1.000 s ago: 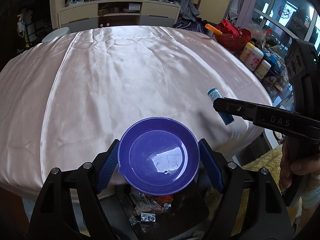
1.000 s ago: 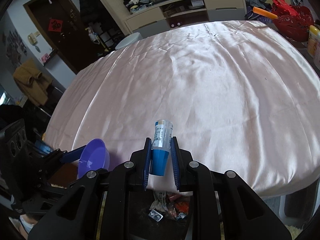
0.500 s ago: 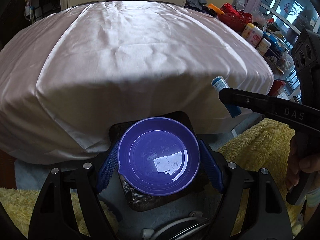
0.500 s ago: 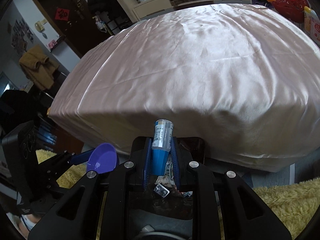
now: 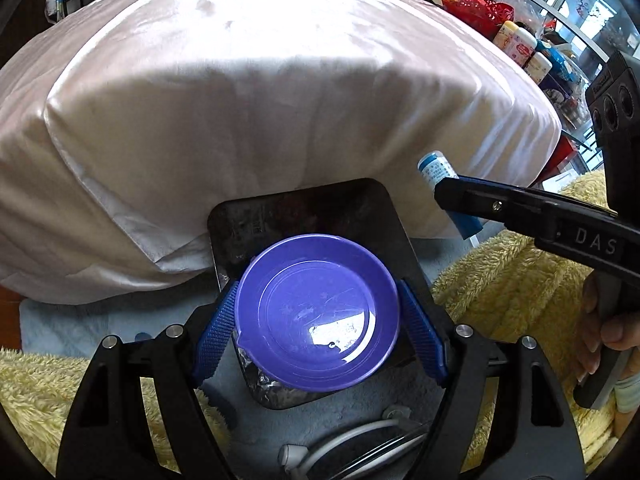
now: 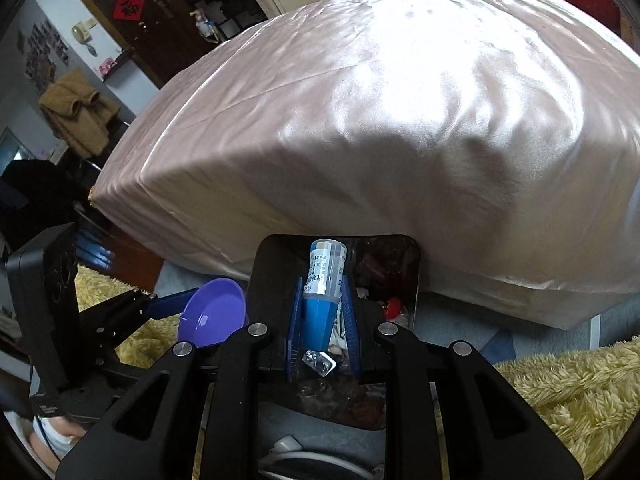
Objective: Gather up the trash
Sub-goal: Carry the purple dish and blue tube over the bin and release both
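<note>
Both grippers have dropped from table height to just above the bin point(image 6: 416, 276). The left gripper point(image 5: 318, 330) clamps a purple bowl point(image 5: 316, 312); the right gripper point(image 6: 322, 312) clamps a blue bottle point(image 6: 322, 280). Beyond hangs the pink tablecloth point(image 5: 248, 92).

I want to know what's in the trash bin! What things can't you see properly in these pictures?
- Left wrist view: the purple bowl in the left hand-held gripper covers most of the black bin.
- Right wrist view: the blue bottle and right hand-held gripper hide part of the bin's trash; the scraps are too jumbled to name.
- Bottle label: print too small to read.
- Both views: white cable at the bottom edge, cut off.
</note>
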Available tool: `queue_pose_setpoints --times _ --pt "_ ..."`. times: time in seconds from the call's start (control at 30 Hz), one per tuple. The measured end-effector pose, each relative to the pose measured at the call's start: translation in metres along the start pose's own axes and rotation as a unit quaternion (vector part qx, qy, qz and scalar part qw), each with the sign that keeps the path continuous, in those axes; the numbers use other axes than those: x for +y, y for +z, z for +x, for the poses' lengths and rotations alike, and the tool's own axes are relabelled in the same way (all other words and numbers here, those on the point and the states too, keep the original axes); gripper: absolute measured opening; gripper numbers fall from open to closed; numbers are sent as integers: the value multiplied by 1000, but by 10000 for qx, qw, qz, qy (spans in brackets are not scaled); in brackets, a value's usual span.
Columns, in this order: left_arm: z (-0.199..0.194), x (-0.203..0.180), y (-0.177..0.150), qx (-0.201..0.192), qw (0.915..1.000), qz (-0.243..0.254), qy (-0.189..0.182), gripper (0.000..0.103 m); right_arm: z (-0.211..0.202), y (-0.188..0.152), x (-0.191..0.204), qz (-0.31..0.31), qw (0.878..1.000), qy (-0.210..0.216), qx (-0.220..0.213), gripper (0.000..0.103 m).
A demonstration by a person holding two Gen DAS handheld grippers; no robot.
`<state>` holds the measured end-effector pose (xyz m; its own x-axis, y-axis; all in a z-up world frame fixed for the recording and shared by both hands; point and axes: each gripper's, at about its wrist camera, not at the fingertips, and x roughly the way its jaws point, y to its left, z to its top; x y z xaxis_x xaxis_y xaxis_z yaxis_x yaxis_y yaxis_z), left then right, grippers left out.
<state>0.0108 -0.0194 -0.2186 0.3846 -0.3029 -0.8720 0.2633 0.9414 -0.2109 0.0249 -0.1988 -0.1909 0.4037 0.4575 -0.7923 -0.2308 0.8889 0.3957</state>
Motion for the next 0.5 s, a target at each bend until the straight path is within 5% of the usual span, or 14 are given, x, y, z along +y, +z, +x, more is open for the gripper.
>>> queue_pose_setpoints --times 0.5 --pt "13 3 1 225 9997 17 59 76 5 0 -9 151 9999 -12 27 26"
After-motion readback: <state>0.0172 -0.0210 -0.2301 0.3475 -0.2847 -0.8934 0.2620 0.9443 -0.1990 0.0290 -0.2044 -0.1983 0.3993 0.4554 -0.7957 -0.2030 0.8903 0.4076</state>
